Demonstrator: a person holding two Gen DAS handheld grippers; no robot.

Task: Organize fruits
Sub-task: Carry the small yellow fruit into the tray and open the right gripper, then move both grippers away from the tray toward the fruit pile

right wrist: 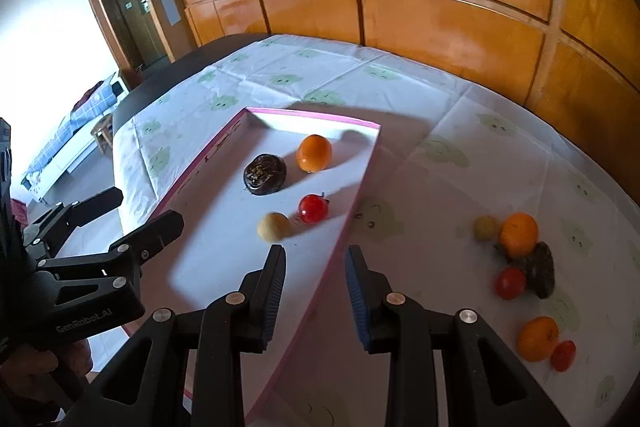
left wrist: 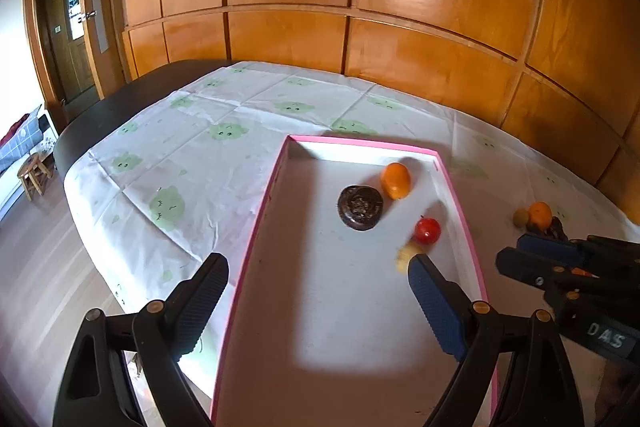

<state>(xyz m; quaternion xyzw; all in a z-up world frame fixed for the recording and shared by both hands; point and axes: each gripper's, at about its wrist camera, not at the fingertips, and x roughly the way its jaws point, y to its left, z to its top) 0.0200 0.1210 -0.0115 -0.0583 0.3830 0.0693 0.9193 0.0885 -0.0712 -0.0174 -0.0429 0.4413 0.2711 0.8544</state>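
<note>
Right tool [right wrist: 316, 267] stood parted and empty, straddling the pink tray [right wrist: 362, 187] wall. Left tool [left wrist: 318, 273] likewise parted over the tray. Four fruits lay inside; loose fruits [right wrist: 520, 259] waited rightward on the surface [right wrist: 440, 99]. Best to lift clear of the wall, then take one outlying fruit.

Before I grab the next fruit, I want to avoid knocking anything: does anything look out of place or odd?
Nothing is spilled or damaged. Four fruits sit in the pink-rimmed tray; the rest lie loose on the tablecloth to its right, with the second dark fruit wedged against an orange and a red fruit.
</note>
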